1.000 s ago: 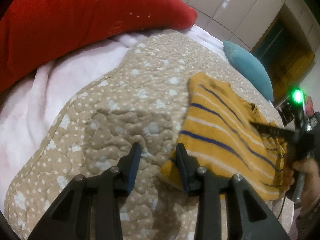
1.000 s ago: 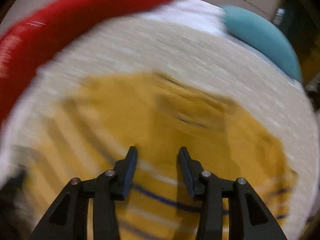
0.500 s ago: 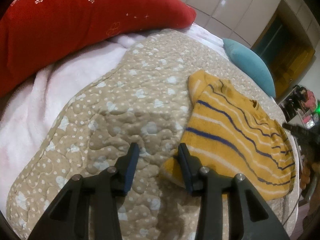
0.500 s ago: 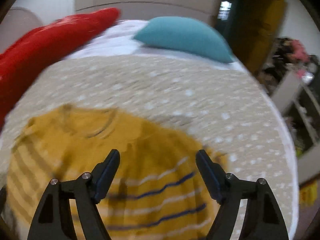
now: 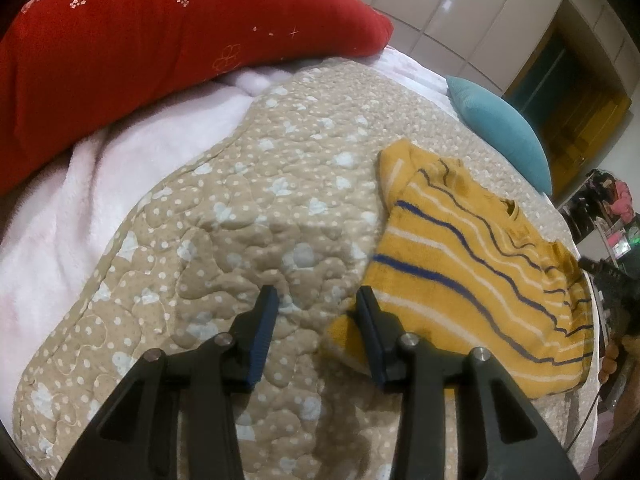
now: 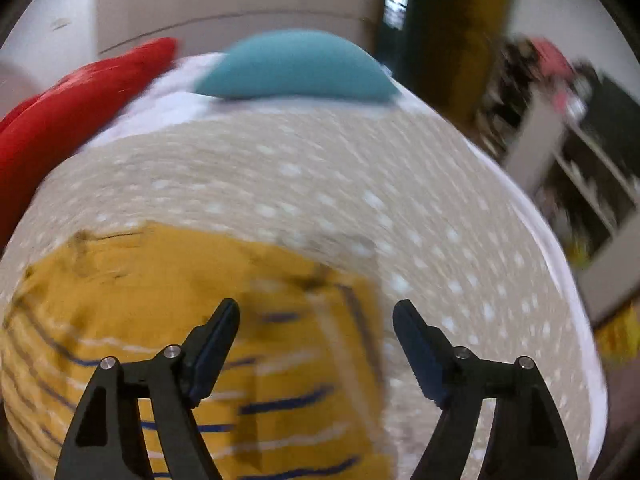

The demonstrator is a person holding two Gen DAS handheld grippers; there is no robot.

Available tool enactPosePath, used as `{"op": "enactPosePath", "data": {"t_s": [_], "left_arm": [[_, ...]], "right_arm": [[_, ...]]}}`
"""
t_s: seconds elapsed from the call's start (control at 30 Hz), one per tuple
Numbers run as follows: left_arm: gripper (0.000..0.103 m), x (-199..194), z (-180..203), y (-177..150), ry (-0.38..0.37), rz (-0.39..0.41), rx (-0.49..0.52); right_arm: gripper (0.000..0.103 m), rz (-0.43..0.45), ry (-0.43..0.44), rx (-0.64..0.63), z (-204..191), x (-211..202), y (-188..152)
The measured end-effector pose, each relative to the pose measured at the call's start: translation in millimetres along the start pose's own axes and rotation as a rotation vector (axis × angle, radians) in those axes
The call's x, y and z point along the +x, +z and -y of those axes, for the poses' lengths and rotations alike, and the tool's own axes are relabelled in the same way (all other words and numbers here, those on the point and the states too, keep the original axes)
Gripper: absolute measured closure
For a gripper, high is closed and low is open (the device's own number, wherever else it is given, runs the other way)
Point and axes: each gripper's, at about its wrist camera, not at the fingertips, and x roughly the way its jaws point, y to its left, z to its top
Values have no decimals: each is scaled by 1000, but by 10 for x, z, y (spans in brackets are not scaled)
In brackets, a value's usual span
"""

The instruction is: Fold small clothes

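Note:
A small yellow top with blue and white stripes (image 5: 472, 264) lies flat on the beige dotted quilt (image 5: 240, 216). My left gripper (image 5: 316, 316) is open and empty, low over the quilt, with its right finger at the top's near left corner. In the blurred right wrist view my right gripper (image 6: 316, 332) is wide open and empty, above the top's right edge (image 6: 224, 320). The right gripper's body shows at the right edge of the left wrist view (image 5: 612, 280).
A big red pillow (image 5: 160, 40) lies at the back left over a white fleece blanket (image 5: 92, 184). A teal cushion (image 5: 500, 128) sits at the far end of the bed. Shelves with clutter (image 6: 568, 136) stand beyond the bed's right side.
My right gripper has opened wide and pulled back off the top toward its right edge. My left gripper has stayed almost still at the near left corner.

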Motion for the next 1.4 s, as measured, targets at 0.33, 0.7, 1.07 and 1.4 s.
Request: {"op": "enactPosePath", "data": {"t_s": [0.33, 0.7, 1.07, 1.4], "left_arm": [[62, -38, -69, 13, -31, -13, -36], [42, -591, -842, 76, 23, 131, -288], [42, -660, -1179, 66, 10, 120, -370], [42, -768, -1118, 57, 30, 144, -373]], "right_arm": [[50, -169, 64, -226, -766, 456, -107], [30, -10, 387, -569, -2087, -826, -662], [33, 271, 86, -1020, -3278, -862, -1961], [85, 187, 62, -842, -3480, -609, -1591]]}}
